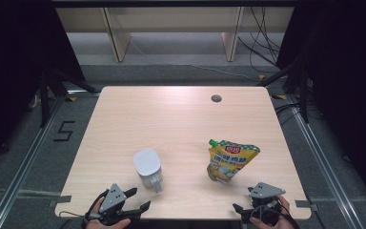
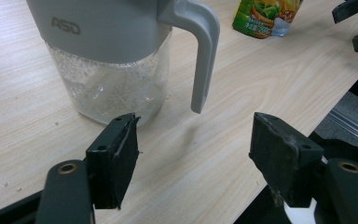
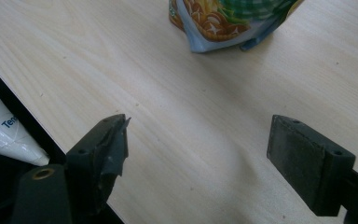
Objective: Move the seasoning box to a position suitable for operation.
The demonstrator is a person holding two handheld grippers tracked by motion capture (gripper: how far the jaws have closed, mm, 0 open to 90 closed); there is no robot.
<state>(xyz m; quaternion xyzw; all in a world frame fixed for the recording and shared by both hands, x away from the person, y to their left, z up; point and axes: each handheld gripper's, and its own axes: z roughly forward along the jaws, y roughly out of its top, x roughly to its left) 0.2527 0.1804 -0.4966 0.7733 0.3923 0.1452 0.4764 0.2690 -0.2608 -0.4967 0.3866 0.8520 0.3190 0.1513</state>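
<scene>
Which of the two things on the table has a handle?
The grey-lidded jug does: a grey handle sticks out of its side, and its lower part is clear. The yellow pouch has no handle, just a green cap at one corner.

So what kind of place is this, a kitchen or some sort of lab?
Most likely a lab or recording workspace, not a kitchen: the wooden table sits inside a black metal frame, loose cables trail across grey carpet, and a taped number marks the floor.

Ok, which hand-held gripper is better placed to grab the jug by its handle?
Left. The left hand-held gripper sits open just in front of the jug, with its handle between the jaws' line. The right hand-held gripper faces the pouch.
</scene>
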